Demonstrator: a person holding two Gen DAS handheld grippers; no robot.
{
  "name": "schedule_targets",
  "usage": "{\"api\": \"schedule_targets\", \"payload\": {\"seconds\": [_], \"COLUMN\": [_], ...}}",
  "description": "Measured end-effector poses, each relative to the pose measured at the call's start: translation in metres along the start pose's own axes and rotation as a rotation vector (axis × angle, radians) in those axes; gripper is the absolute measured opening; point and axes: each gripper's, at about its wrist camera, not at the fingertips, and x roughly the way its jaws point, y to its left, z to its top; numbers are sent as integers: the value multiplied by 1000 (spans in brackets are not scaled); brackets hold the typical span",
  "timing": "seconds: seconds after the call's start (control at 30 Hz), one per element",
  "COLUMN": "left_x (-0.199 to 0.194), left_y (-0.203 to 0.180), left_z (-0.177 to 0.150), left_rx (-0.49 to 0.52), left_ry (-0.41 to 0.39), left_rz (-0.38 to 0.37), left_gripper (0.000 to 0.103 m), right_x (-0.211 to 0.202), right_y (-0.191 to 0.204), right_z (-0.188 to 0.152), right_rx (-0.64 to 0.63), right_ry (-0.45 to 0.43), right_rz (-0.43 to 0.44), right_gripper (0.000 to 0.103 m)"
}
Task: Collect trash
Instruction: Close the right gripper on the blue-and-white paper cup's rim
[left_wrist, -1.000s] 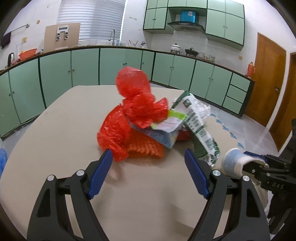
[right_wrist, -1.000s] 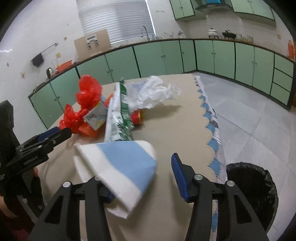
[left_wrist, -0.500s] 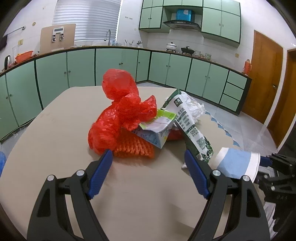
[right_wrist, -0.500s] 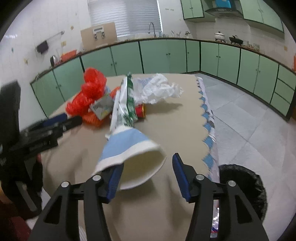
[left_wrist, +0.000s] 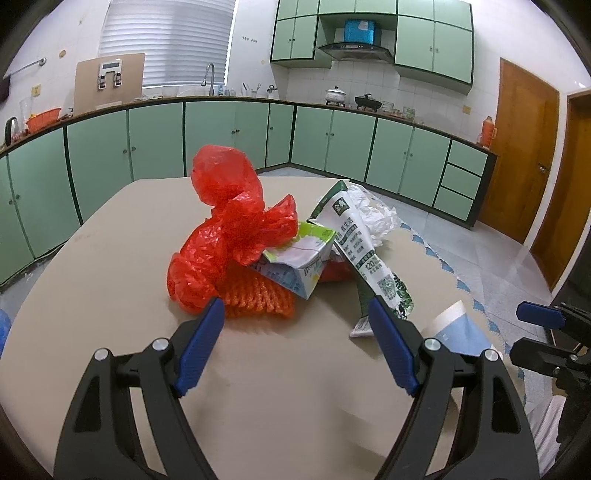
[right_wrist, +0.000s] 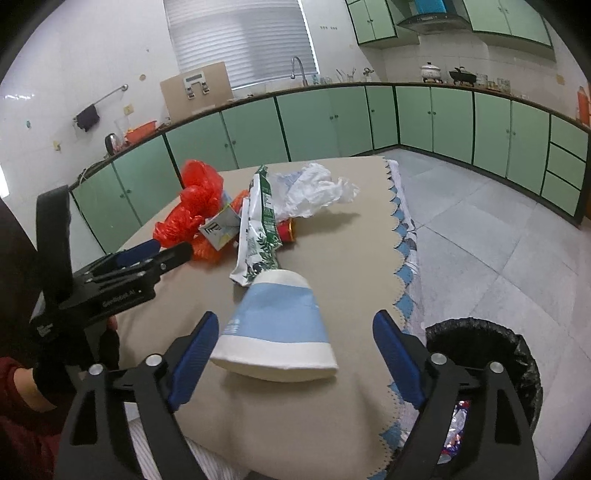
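A blue and white paper cup lies on its side near the table's front edge, between the fingers of my right gripper. The jaws are opening and their pads stand clear of the cup. Further back sits the trash pile: a red plastic bag, an orange net, a crushed carton, a green and white pouch, a white plastic bag and a red can. My left gripper stands open just in front of the pile, holding nothing.
A bin with a black liner stands on the tiled floor just past the table's right edge, below my right gripper. The beige table has a scalloped blue cloth edge. Green cabinets run along the walls.
My right gripper's jaws have spread wide and let go of the paper cup, which now lies loose between them. The left gripper has barely moved.
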Motion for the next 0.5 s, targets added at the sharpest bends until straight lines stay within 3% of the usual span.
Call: {"api": "schedule_targets", "payload": {"seconds": [0.33,0.5], "left_x": [-4,-6], "left_y": [16,23], "left_z": [-8,-10], "left_rx": [-12,-8], "left_ry": [10,9], "left_rz": [36,49], "left_gripper": [78,78], "right_x": [30,46], "right_y": [15,24], "right_z": [-2,-7], "right_rx": [38,25], "right_ry": [28,57], "right_rz": [-17,-74], "right_gripper": [89,90]}}
